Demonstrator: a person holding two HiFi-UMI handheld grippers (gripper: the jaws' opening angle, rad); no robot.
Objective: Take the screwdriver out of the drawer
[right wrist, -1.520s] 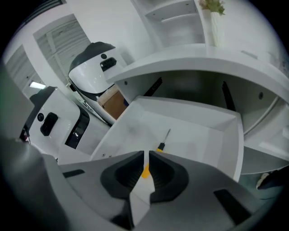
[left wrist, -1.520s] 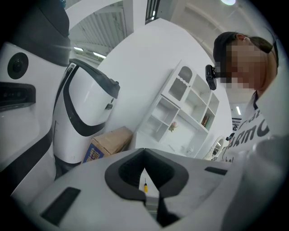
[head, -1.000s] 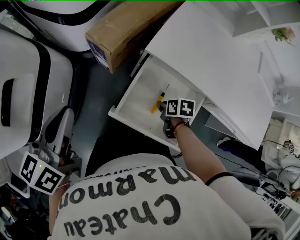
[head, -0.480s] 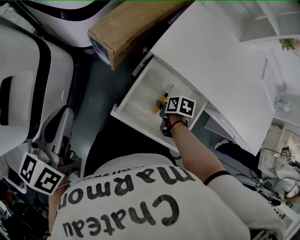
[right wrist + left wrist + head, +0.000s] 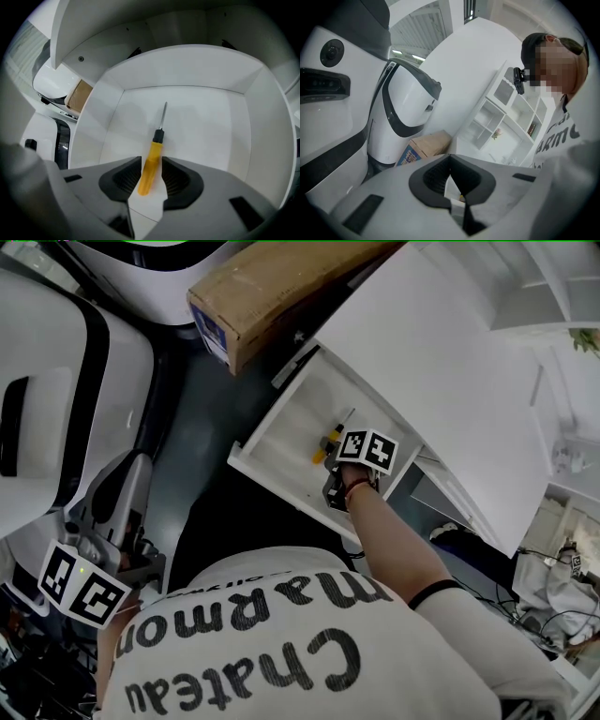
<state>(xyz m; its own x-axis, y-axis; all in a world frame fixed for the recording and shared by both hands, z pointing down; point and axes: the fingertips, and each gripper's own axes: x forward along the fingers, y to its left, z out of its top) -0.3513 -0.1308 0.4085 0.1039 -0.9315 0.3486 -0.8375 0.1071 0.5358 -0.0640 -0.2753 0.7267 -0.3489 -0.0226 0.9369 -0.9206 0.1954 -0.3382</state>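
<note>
Clearly the grasp is the step in hand: the drawer (image 5: 187,65) stands pulled out, and the right gripper (image 5: 151,164) points steeply down into it, right over the screwdriver (image 5: 156,143). That tool lies flat on the white drawer floor, about midway between the left and right walls, its yellow handle at the near end and its thin shaft aimed at the far wall. The right gripper's jaws have just been closing, with the yellow handle between them. The dark ribbed pads flank it closely on either side, yet I judge they are not pressing on it (it lies on the floor, unlifted). So these jaws stand spread, pinching nothing.

The left gripper (image 5: 450,160) hangs well apart at the person's left, near a white machine housing (image 5: 56,381); its jaws are pressed together at the tips and hold nothing.

Next, I judge, the right jaws need to finish squeezing squarely onto the handle, so the round plastic does not roll or slip out sideways. They then need to lift straight up, clear of the drawer's walls, before drawing back toward the near side.
</note>
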